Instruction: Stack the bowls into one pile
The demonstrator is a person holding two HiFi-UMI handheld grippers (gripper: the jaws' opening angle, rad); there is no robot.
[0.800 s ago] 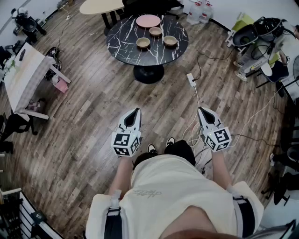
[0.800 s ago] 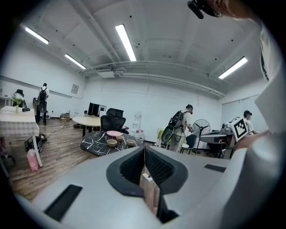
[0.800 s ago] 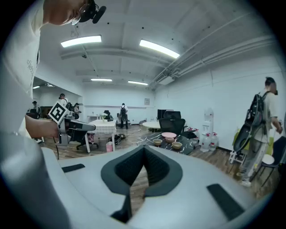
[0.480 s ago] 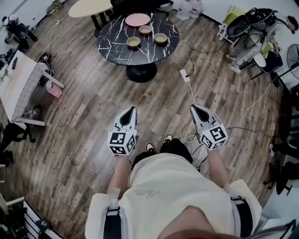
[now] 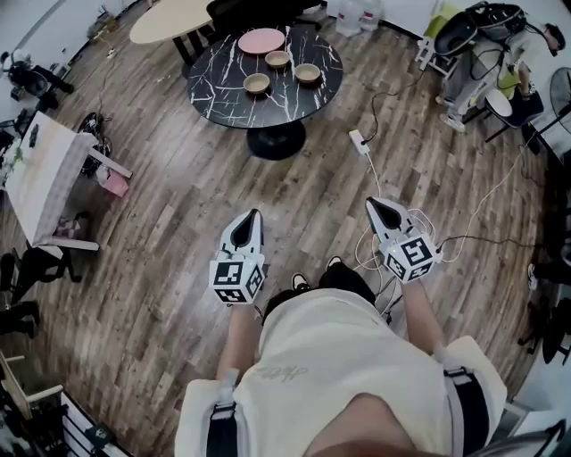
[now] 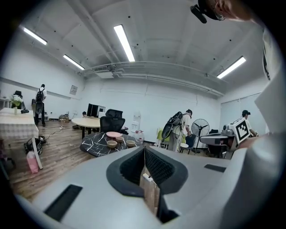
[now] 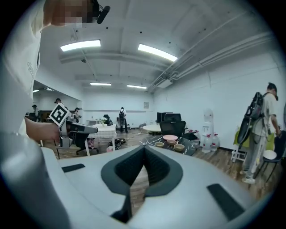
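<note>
Three tan bowls [image 5: 257, 84] [image 5: 277, 60] [image 5: 308, 73] stand apart on a round black marble table [image 5: 223, 85] at the far end of the room, next to a pink plate [image 5: 261, 40]. The person holds both grippers at waist height, well short of the table and pointing toward it. My left gripper [image 5: 251, 215] is shut with nothing in it, and so is my right gripper [image 5: 372, 203]. In the left gripper view the bowls [image 6: 111, 144] are small and distant beyond the meeting jaw tips [image 6: 144, 148]. In the right gripper view the bowls [image 7: 179, 146] show past the tips [image 7: 144, 147].
A white power strip [image 5: 359, 143] and loose cables [image 5: 393, 241] lie on the wood floor between the person and the table. An oval beige table [image 5: 169, 18] and office chair stand behind it. A draped table [image 5: 40, 174] is at left, equipment and other people at right.
The head view has swung slightly, so the table sits a little differently in the picture. Both grippers stay shut in front of the body. The bowls have not moved.
</note>
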